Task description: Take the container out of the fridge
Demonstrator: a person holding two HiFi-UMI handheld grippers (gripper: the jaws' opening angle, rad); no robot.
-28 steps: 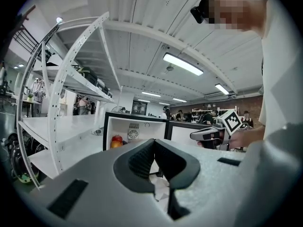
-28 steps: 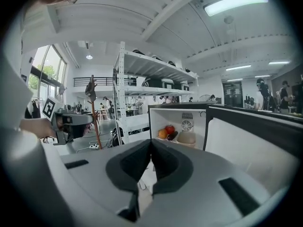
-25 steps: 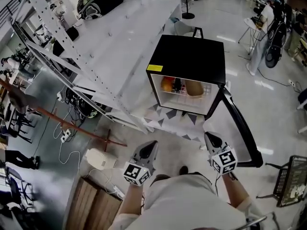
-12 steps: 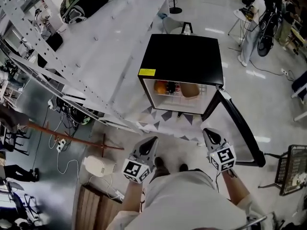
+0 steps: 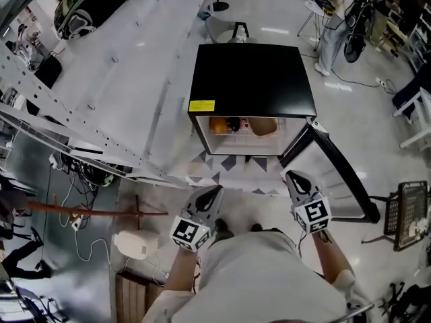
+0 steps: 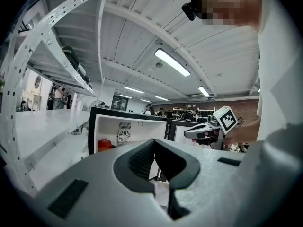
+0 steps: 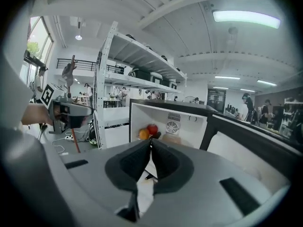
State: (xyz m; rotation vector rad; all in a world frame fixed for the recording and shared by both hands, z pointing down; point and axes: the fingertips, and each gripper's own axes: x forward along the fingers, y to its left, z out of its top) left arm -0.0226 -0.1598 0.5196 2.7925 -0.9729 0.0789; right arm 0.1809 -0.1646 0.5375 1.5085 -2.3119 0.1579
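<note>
Squarely in the upper middle of the head view stands a black mini fridge [image 5: 250, 79], its door [image 5: 337, 173] swung open toward the right side of the frame. Inside the white interior, the container [image 5: 264, 126], a tan shape, sits at the right end of the shelf, with an orange fruit [image 5: 217, 124] at the left end and a darker, reddish item [image 5: 236, 122] between them; how closely they touch is too small to tell. A floor mat with grey triangles [image 5: 229, 170] lies just in front of the fridge opening. Below it, toward the lower middle of the frame, the left gripper [image 5: 214, 192] and the right gripper [image 5: 292, 177] both point up at the fridge, well apart from it and from each other, each with its marker cube nearest the person's pale shirt [image 5: 269, 281]. Along the left gripper view the dark jaw tips meet with nothing between them, and the fridge interior with a red fruit [image 6: 105, 144] shows at middle left, the other gripper at middle right. Along the right gripper view the jaws are likewise pressed together and empty, with the orange and red fruit just above their tips inside the open fridge. A white metal shelving rack [image 5: 101, 79] fills the upper left of the head view, and a wire basket [image 5: 406, 214] stands at the right edge.
</note>
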